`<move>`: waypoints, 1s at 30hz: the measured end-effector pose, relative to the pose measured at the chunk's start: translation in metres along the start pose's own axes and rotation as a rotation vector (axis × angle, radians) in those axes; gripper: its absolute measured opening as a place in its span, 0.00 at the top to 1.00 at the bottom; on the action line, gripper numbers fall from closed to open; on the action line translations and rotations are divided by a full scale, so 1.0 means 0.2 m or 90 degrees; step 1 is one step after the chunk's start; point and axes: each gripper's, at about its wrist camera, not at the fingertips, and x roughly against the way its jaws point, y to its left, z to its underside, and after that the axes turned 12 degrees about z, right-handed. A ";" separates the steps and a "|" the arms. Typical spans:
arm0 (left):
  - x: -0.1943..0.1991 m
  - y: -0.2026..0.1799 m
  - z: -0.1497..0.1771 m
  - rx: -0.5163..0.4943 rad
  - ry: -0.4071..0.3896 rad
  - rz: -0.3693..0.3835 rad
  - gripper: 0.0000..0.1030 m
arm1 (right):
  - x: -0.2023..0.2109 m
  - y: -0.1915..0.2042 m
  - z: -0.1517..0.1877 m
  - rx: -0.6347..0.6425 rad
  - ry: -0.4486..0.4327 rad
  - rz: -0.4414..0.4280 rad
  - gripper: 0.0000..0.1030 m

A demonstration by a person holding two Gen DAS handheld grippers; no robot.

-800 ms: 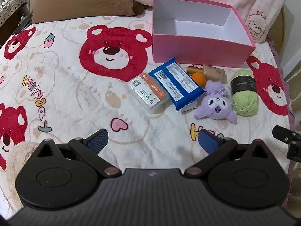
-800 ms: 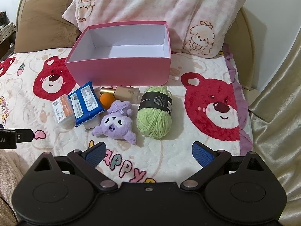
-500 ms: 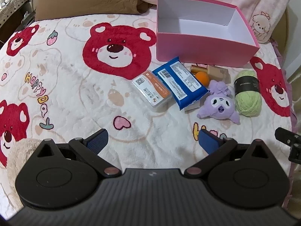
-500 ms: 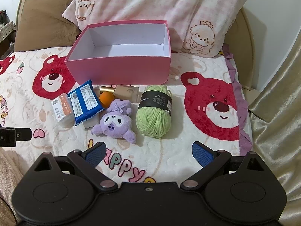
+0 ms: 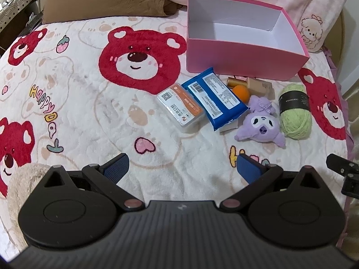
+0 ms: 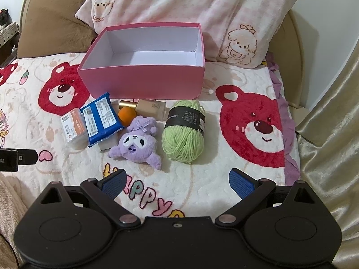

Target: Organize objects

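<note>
— Tongs first: the left tongs (image 5: 181,167) stood spread wide with nothing between their pads, hovering over the bed blanket (image 5: 85,116); the right tongs (image 6: 177,179) were just as wide and empty.

— And the things to sort, left to right?

— An orange-labelled clear case (image 5: 180,107), with a blue packet (image 5: 215,98) leaning on its right edge, then an orange ball (image 5: 241,92) touching a beige bottle (image 5: 260,86), a purple plush (image 5: 261,126), and a green yarn ball (image 5: 294,112). All lay just in front of the pink box (image 5: 242,59), which was empty.

— Who should take what?

— I'd judge the left tongs suited the case, the right the yarn, each being nearest. Approach the yarn across its black band, where it's firmest, and lift clear of the box wall before letting go. Avoid nudging the ball, since it would likely roll.
</note>
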 end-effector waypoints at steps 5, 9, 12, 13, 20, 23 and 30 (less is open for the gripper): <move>0.00 -0.01 0.01 -0.001 0.000 0.002 0.00 | -0.01 -0.01 0.01 -0.001 0.004 0.001 0.04; 0.01 -0.02 0.01 -0.004 -0.005 0.001 0.00 | -0.01 -0.01 0.01 -0.001 0.005 0.003 0.04; 0.02 -0.03 0.01 -0.008 -0.011 -0.001 0.00 | -0.01 -0.01 0.01 -0.002 0.005 0.003 0.04; 0.02 -0.03 0.01 -0.009 -0.012 -0.001 0.00 | -0.01 -0.02 0.01 -0.003 0.004 0.001 0.04; 0.02 -0.02 0.01 -0.007 -0.015 0.000 0.00 | -0.01 -0.01 0.02 0.002 0.007 -0.011 0.04; 0.03 -0.02 0.01 -0.009 -0.025 0.005 0.00 | -0.01 0.00 0.02 0.003 0.008 -0.012 0.04; 0.03 -0.02 0.02 -0.019 -0.040 0.000 0.00 | -0.02 0.00 0.02 0.008 0.014 -0.012 0.04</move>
